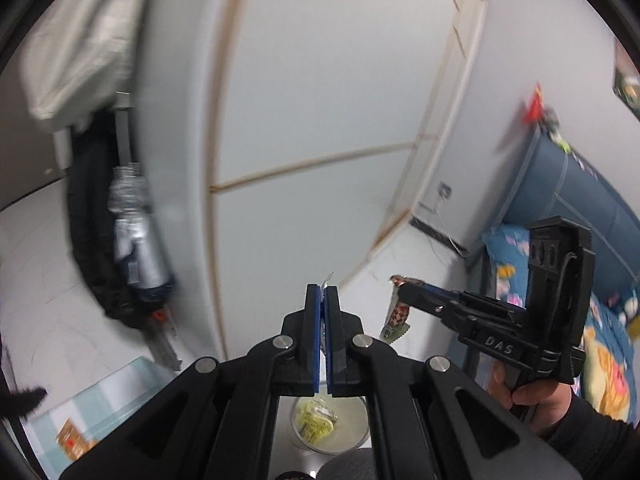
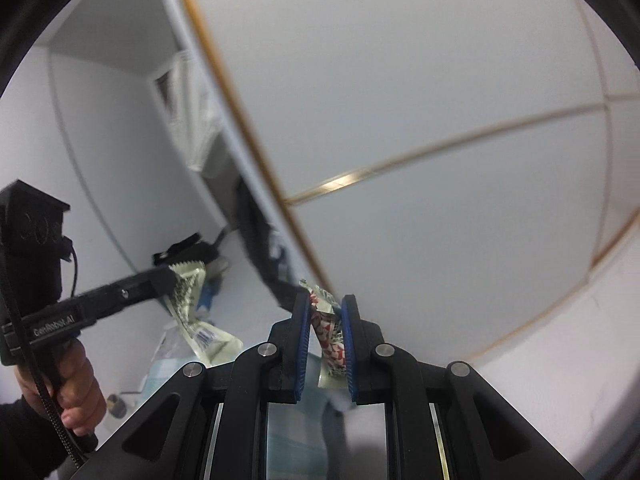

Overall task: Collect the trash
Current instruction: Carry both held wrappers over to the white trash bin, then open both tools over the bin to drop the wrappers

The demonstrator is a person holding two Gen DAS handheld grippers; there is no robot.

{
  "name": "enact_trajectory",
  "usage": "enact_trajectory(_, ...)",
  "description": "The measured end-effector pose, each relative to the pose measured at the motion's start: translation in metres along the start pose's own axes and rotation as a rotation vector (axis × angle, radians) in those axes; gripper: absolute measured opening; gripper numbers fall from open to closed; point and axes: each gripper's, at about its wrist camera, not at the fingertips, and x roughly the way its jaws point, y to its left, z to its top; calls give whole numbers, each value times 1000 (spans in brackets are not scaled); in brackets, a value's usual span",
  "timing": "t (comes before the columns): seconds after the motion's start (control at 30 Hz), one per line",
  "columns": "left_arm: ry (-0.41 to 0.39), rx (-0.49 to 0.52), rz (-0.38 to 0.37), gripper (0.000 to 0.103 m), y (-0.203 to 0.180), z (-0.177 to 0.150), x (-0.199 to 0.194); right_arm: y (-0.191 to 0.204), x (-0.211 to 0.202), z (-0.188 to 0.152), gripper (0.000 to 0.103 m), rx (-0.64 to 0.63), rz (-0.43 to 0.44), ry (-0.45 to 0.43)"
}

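Note:
My left gripper (image 1: 322, 294) is shut on a pale green snack wrapper; only a thin edge (image 1: 327, 279) shows above its pads. The right wrist view shows that wrapper (image 2: 192, 304) hanging from the left gripper (image 2: 170, 276). My right gripper (image 2: 326, 306) is shut on a red-and-white patterned wrapper (image 2: 330, 332). In the left wrist view that wrapper (image 1: 398, 312) hangs from the right gripper (image 1: 402, 292). Both are held up in the air, near a white wall.
A glass bowl (image 1: 330, 426) with yellow wrappers sits below the left gripper on a glass table (image 1: 112, 384). A bed with blue patterned bedding (image 1: 600, 320) is at right. Dark bags with bottles (image 1: 132, 240) hang at left.

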Motion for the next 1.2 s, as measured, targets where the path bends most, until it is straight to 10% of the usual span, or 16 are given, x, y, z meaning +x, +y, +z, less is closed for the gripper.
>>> enact_trajectory(0.57, 552, 281, -75, 0, -50, -80, 199, -164, 31, -113, 15, 293, -192, 197)
enact_trajectory(1.2, 869, 350, -79, 0, -41, -170, 281, -221, 115, -219, 15, 493, -194, 394)
